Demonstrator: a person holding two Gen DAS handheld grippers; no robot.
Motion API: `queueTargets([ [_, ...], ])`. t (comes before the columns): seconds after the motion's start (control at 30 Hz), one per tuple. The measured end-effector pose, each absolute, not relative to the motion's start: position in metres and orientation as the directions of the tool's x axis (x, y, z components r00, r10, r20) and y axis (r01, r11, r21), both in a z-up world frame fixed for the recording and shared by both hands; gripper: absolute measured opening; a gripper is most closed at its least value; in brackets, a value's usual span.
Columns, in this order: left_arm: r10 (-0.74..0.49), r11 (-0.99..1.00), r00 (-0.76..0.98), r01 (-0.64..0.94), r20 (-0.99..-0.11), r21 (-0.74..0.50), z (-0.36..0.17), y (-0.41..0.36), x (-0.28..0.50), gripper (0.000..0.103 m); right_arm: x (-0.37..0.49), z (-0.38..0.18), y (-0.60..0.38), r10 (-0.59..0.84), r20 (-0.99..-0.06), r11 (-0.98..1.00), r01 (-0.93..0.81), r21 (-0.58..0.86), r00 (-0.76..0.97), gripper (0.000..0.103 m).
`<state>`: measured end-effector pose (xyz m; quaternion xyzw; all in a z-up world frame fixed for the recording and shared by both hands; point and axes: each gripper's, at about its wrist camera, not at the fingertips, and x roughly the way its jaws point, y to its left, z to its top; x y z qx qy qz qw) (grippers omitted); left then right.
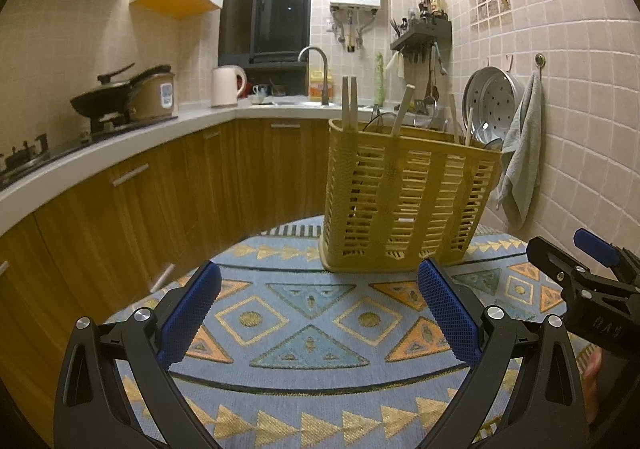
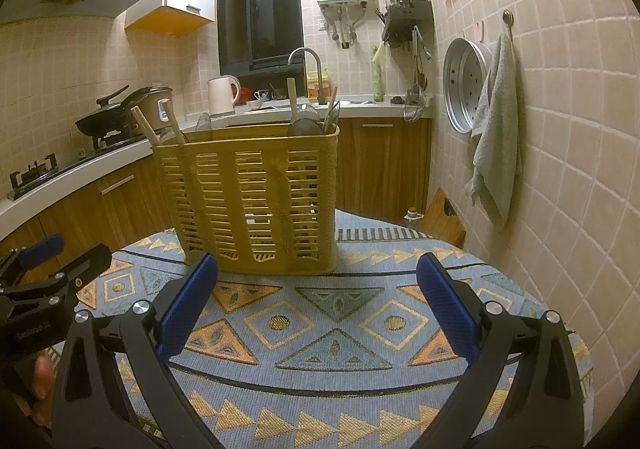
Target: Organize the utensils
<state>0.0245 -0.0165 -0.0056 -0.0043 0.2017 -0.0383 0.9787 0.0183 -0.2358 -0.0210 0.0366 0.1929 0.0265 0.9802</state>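
Both hand-held grippers, left and right, gape empty before the utensil basket.

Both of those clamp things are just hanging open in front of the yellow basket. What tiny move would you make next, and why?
Probably ease the right tool forward toward the utensil basket. Both tools are open and hold nothing, the left tool too, and the utensils stick up from the basket, out of reach ahead.
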Motion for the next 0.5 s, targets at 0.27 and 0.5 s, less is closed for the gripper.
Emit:
queueTargets([
  [0.27, -0.119, 0.993, 0.914, 0.103, -0.387, -0.061, -0.0049, -0.0096, 0.0235, 0.095, 0.0178, -0.0223, -0.2326, 0.064, -0.375, 0.997, -0.042, 0.066, 0.925, 0.095],
  [0.5, -0.108, 0.994, 0.913, 0.099, -0.393, -0.042, -0.0050, -0.0120, 0.0238, 0.095, 0.0162, -0.0221, -0.2292, 0.064, -0.371, 0.997, -0.047, 0.055, 0.927, 0.095],
])
